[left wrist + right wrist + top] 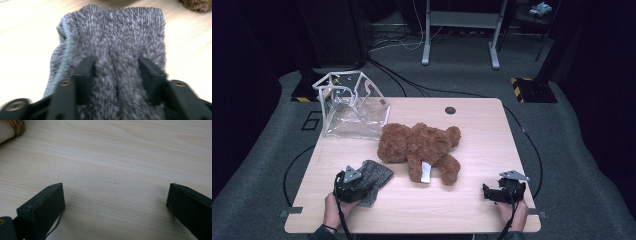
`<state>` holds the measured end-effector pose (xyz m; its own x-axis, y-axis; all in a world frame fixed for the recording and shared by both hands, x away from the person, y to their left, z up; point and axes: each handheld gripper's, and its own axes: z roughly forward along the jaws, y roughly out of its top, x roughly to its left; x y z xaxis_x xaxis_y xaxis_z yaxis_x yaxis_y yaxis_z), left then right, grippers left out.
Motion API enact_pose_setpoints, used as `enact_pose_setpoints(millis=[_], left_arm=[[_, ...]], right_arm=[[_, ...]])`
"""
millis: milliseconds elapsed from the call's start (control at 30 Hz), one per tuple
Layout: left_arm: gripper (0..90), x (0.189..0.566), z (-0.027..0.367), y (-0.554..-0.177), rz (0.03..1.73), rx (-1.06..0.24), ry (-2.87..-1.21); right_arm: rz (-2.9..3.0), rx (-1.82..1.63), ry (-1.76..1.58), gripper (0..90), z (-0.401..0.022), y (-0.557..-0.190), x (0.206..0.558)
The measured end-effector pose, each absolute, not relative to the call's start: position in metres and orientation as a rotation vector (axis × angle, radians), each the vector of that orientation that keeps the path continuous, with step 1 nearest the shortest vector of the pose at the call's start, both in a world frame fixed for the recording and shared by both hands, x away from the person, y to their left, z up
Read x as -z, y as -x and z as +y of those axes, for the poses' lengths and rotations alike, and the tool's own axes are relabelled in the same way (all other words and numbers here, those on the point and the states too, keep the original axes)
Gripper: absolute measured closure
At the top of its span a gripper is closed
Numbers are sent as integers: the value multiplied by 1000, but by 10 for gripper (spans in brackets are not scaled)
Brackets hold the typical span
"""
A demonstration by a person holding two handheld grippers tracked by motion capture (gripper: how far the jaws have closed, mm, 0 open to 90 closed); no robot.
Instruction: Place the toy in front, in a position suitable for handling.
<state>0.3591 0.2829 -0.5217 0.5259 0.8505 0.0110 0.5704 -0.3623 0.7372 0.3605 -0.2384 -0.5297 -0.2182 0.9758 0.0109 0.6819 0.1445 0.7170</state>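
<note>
A grey knitted cloth (378,172) lies on the wooden table (484,135) at the front left. My left gripper (363,183) is shut on its near end. In the left gripper view the cloth (112,30) is bunched with a crease between the two black fingers (86,72), which sink into the knit around the left gripper (116,67). A brown teddy bear (419,145) lies face down at mid-table, a white tag (425,172) sticking out near its leg. My right gripper (490,192) rests at the front right, open over bare wood (115,195).
A clear plastic bag with white edging (352,105) stands open at the table's back left corner. A round dark cable hole (450,110) sits near the far edge. Bits of the bear's fur show at top right (197,4) and top left (15,125).
</note>
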Motion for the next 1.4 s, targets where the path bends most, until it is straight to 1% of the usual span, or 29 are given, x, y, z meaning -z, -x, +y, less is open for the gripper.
enact_pose_setpoints(millis=[100, 167, 233, 433, 633, 1067, 1400], left_arm=[[642, 522, 286, -358, 1137, -513, -2070], [688, 521, 288, -358, 1128, -502, -2058], [710, 521, 288, -357, 1133, -507, -2038], [720, 518, 291, -353, 1111, -496, -2036], [721, 506, 286, -348, 1043, -496, -2053], [719, 488, 259, -338, 882, -454, -2081], [717, 485, 233, -337, 771, -400, -2113]], right_arm=[[1968, -841, -1573, 13, -239, -361, 530], [1974, -836, -1567, 12, -239, -361, 530], [1976, -836, -1571, 12, -239, -361, 530], [1974, -845, -1567, 12, -239, -361, 530], [1976, -847, -1565, 12, -240, -361, 530], [1972, -847, -1565, 13, -239, -361, 530], [1976, -840, -1559, 13, -240, -361, 530]])
